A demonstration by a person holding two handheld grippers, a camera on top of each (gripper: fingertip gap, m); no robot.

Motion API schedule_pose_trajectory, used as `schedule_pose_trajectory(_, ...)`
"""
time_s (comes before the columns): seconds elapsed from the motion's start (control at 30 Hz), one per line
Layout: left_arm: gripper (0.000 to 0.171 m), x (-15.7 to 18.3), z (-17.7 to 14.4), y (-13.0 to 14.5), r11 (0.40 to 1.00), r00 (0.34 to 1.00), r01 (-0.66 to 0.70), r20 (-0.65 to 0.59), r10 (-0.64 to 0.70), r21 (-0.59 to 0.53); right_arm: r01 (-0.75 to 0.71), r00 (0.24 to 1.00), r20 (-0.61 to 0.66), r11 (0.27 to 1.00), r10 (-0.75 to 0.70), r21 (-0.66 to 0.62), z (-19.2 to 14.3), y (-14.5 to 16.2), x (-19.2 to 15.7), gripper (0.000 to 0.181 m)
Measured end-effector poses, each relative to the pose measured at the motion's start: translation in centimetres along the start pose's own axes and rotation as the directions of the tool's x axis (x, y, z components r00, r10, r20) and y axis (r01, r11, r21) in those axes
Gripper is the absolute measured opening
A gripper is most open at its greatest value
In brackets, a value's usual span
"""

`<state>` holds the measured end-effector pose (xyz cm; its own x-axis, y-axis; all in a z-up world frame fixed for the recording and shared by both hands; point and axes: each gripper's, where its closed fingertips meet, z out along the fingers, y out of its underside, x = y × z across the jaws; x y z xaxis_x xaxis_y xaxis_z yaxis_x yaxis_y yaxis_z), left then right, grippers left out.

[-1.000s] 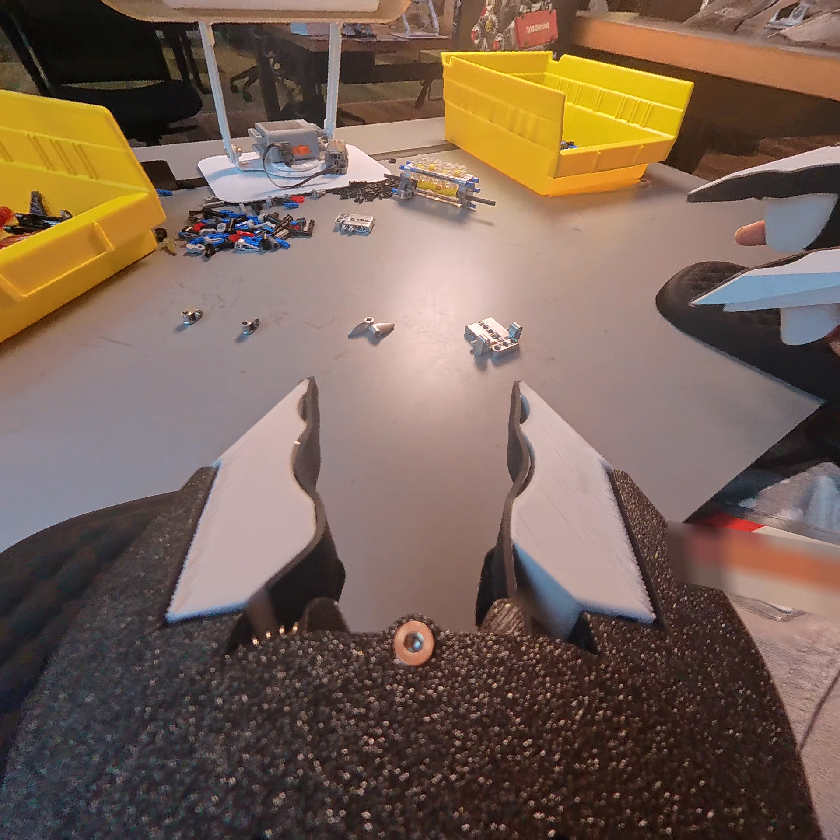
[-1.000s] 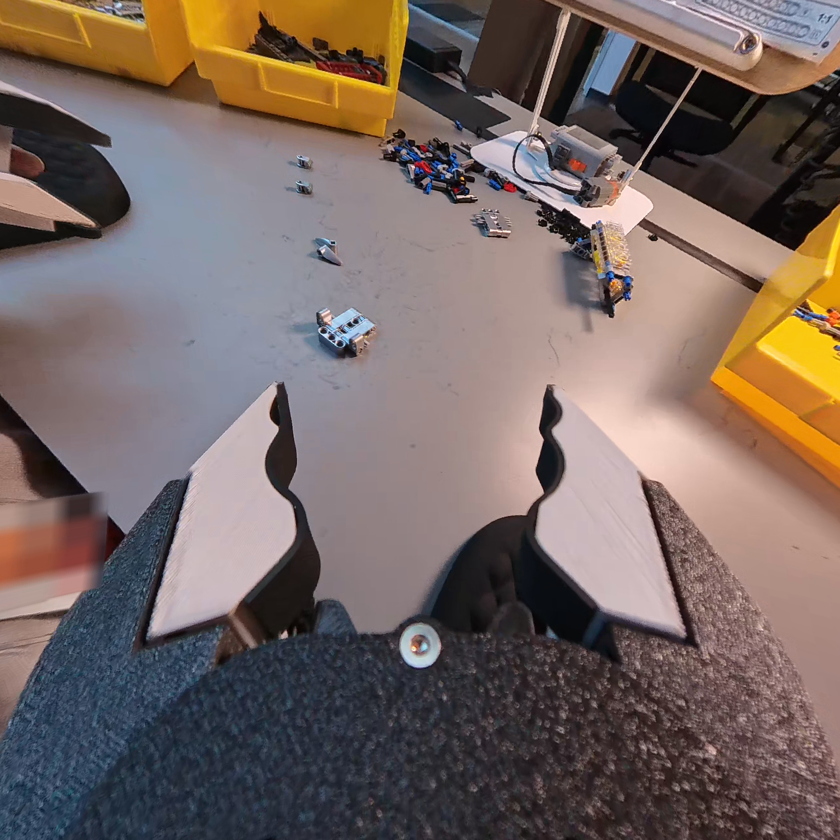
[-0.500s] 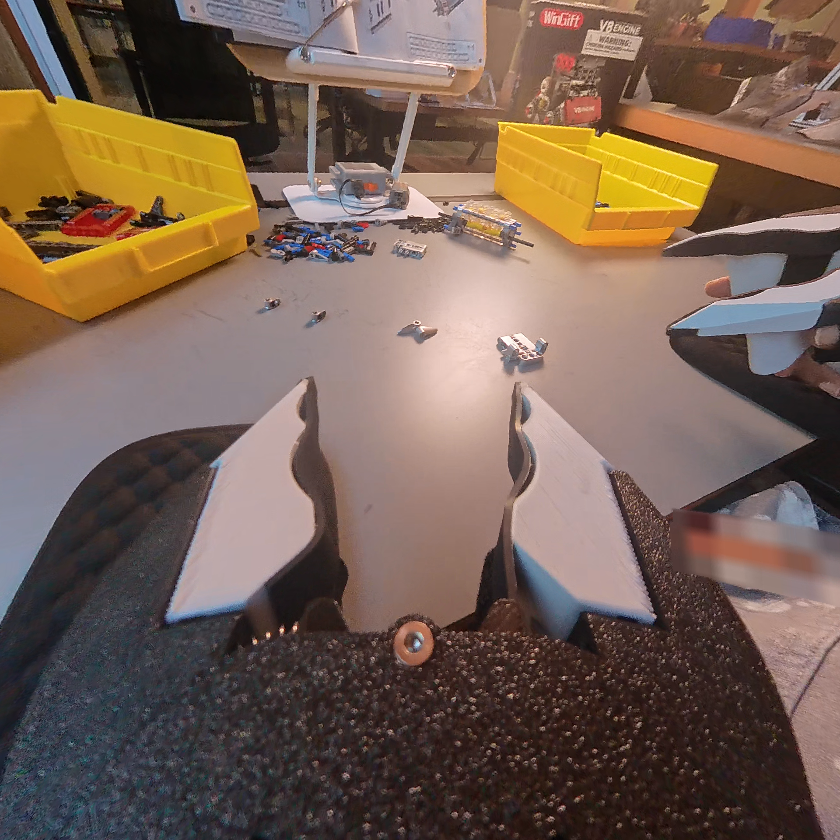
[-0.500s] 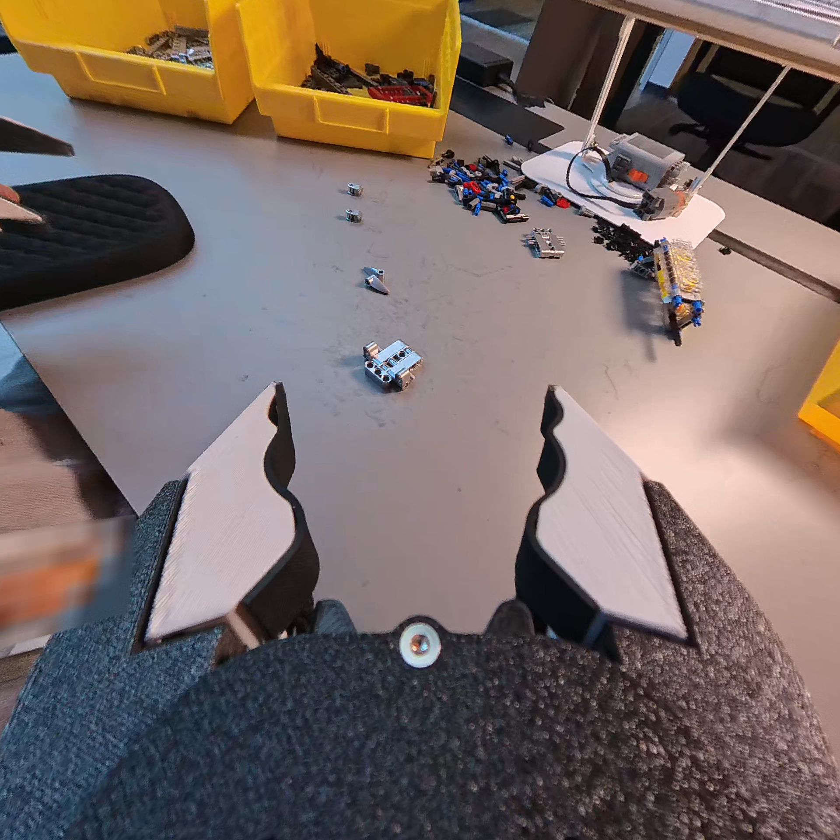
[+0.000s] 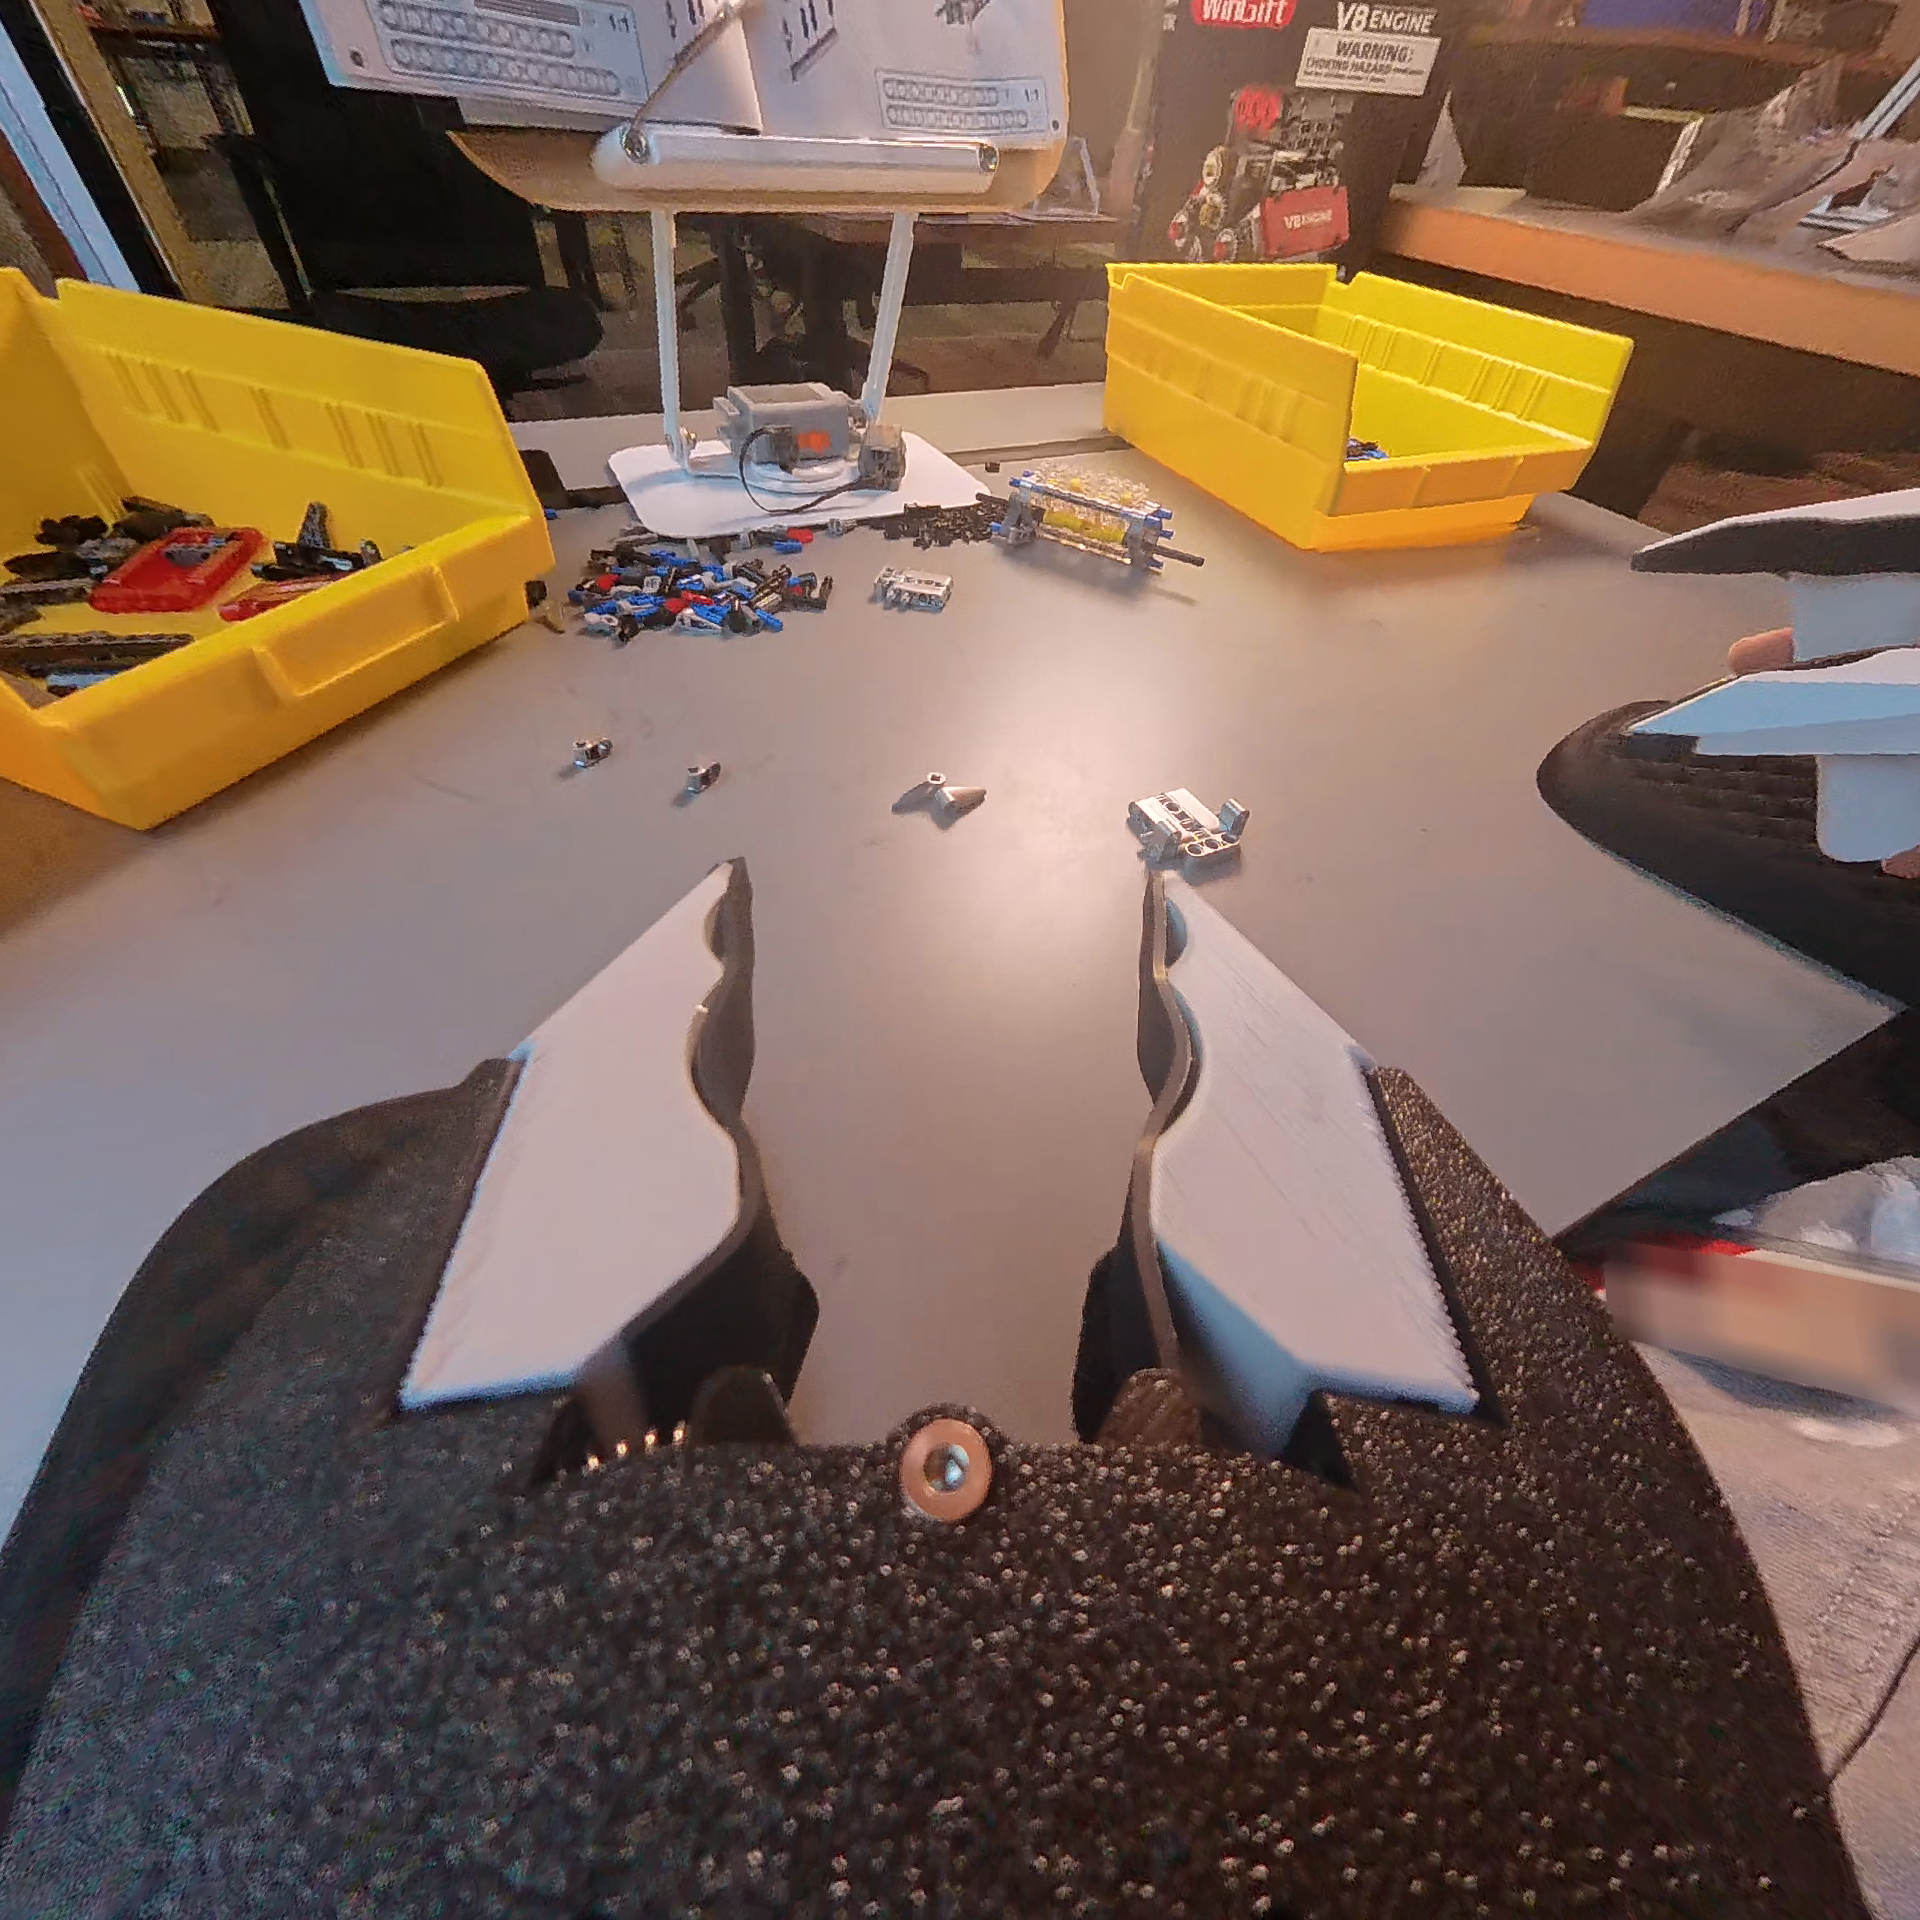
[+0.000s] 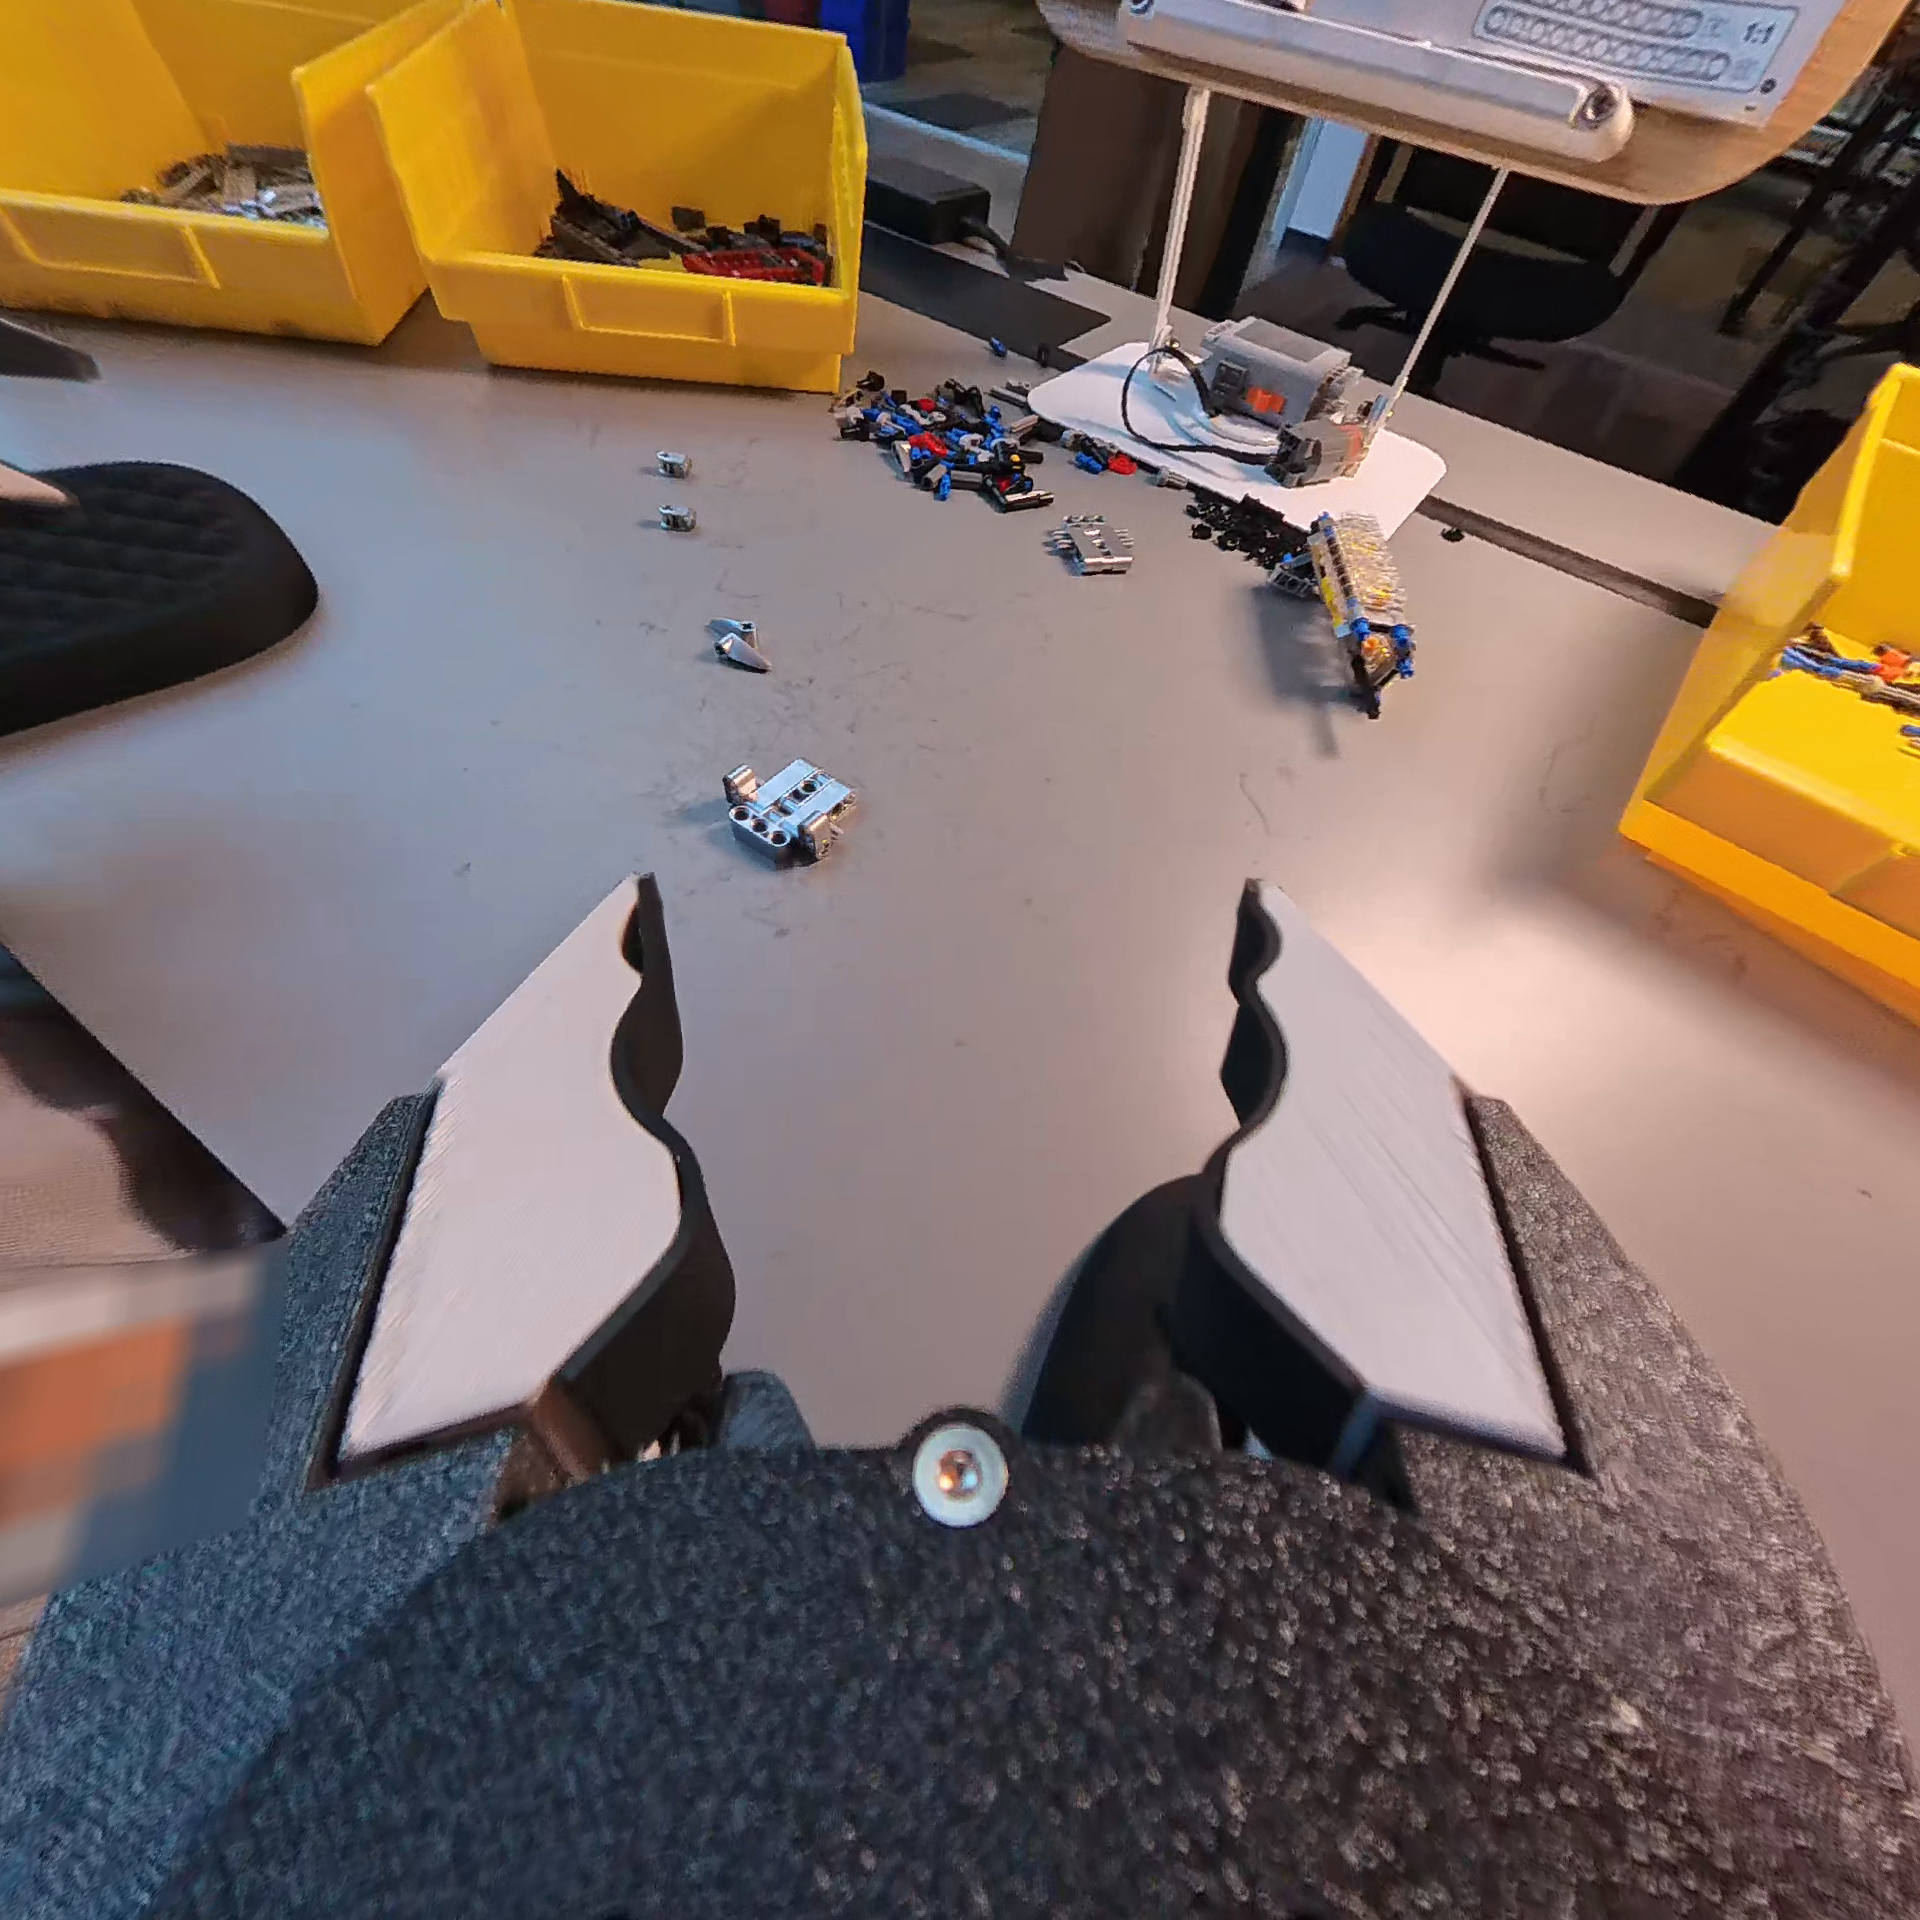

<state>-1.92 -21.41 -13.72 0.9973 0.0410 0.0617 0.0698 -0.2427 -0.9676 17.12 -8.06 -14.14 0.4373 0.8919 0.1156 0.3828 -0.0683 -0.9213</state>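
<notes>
My left gripper [image 5: 943, 883] is open and empty, held over the grey table [image 5: 935, 1039]. Nearest to it is a small grey block assembly [image 5: 1184, 824] just beyond its right fingertip, with a grey pointed piece [image 5: 940, 800] to the left of that. My right gripper [image 6: 948, 894] is open and empty too; the same grey block assembly [image 6: 790, 814] lies just ahead of its left fingertip. The right gripper also shows at the right edge of the left wrist view [image 5: 1766, 644], held by a hand.
Yellow bins stand at the left [image 5: 249, 665] and back right [image 5: 1351, 416]; two more show in the right wrist view [image 6: 644, 301]. A pile of small blue and black parts [image 5: 696, 592], a yellow-and-blue built module [image 5: 1091, 514] and a stand with a grey motor box [image 5: 790, 436] sit farther back. The left tips stand about 15 cm off the grey pointed piece [image 5: 940, 800]. Look for it in the right wrist view [image 6: 725, 640] too.
Both grippers have lifted and tilted up, so the bins and stand now show more fully. Both stay open and empty. The table parts have not moved.
</notes>
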Motion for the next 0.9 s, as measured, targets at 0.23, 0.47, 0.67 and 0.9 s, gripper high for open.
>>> schedule_pose_trajectory(0.23, 0.062, 0.3, 2.2, -0.5, 1.000, 0.999, -0.013, -0.037, 0.012, -0.022, -0.012, 0.998, -0.058, 0.999, 0.015, 0.049, -2.3, -0.4, 1.5, 0.101)
schedule_pose_trajectory(0.47, 0.060, 1.5, 2.3, -0.2, 0.997, 0.997, -0.064, -0.045, 0.062, -0.045, 0.020, 0.999, -0.037, 0.999, -0.018, 0.050, -2.4, -0.3, 0.2, 0.074)
schedule_pose_trajectory(0.67, 0.053, 0.8, 2.8, -0.4, 0.998, 0.998, -0.062, -0.019, 0.062, -0.032, 0.044, 0.999, -0.029, 0.998, -0.043, 0.049, -1.3, -0.4, -0.4, 0.068)
schedule_pose_trajectory(0.9, 0.006, 1.4, 4.3, -0.5, 0.988, 0.989, -0.147, -0.032, 0.145, -0.052, 0.056, 0.994, 0.086, 0.988, -0.069, 0.143, 0.1, -3.1, -3.1, 0.044)
